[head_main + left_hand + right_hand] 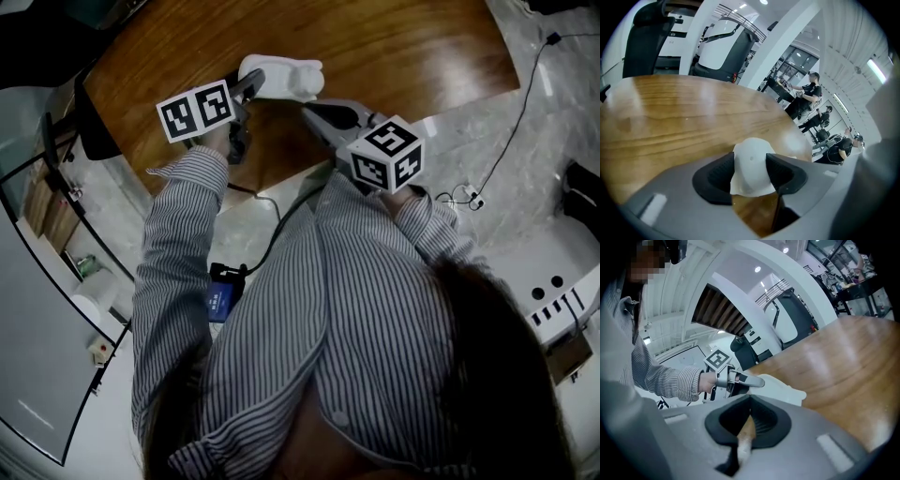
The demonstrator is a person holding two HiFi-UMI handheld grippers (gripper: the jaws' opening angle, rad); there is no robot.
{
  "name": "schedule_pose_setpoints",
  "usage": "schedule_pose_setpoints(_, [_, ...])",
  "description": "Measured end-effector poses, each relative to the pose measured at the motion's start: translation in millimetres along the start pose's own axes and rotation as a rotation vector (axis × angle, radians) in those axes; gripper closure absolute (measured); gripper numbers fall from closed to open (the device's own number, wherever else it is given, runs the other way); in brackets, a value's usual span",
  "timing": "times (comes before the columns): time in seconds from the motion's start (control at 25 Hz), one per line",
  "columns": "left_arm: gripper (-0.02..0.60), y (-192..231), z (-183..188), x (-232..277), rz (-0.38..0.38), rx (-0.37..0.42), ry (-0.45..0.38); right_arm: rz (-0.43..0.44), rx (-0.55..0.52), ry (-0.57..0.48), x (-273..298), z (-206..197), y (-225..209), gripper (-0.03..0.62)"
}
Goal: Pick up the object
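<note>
My left gripper (750,164) has its black pads clamped on the near end of the white moulded elongated object (752,145), one pad against each side. In the head view that object (286,77) lies over the near part of the brown wooden table (394,47), close to its edge. Its long axis runs across the picture and the lumpy free end points right, away from the left gripper (251,86). I cannot tell whether it rests on the wood or hangs just clear.

From the right gripper view the same white object (785,387) stretches from the left gripper (749,380) out to the right, along the table (853,371) edge. The person's hand (708,382) in a grey striped shirt sleeve (665,378) holds that gripper, its square-marker cube (717,359) on top.

My right gripper (750,401) has its jaws together at the tips, nothing between them but a sliver of wood seen through the gap. In the head view the right gripper (311,112) sits just beside the object's free end, apart from it, pointing toward the table.

Beyond the table (670,117) in the left gripper view stand a black chair back (647,42) and seated people (811,93).
</note>
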State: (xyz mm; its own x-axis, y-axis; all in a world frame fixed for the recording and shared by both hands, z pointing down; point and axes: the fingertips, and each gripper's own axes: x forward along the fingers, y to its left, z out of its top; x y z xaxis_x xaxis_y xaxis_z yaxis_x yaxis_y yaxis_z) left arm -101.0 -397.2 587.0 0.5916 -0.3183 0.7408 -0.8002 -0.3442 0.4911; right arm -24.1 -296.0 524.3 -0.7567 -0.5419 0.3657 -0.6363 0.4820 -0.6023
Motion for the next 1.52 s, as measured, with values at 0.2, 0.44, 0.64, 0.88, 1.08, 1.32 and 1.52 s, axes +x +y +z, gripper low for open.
schedule_pose_setpoints(0.2, [0.365,-2,4,-16,-0.011,-0.078,-0.076,0.014,-0.022,-0.001,-4,3,8,0.592])
schedule_pose_setpoints(0.44, [0.365,-12,24,-54,-0.075,-0.232,-0.267,0.044,-0.097,-0.009,-6,21,22,0.592])
schedule_pose_setpoints(0.64, [0.365,-24,32,-88,-0.112,-0.285,-0.419,0.068,-0.165,-0.027,-8,36,36,0.592])
schedule_pose_setpoints(0.88, [0.365,-29,35,-138,-0.148,-0.351,-0.622,0.070,-0.241,-0.071,-12,55,55,0.592])
schedule_pose_setpoints(1.08, [0.365,-39,31,-176,-0.192,-0.409,-0.830,0.063,-0.273,-0.130,-17,73,65,0.592])
schedule_pose_setpoints(1.32, [0.367,-50,16,-201,-0.254,-0.456,-0.960,0.087,-0.279,-0.154,-17,76,80,0.592])
schedule_pose_setpoints(1.52, [0.367,-47,3,-216,-0.212,-0.480,-1.047,0.086,-0.273,-0.166,-18,72,86,0.592])
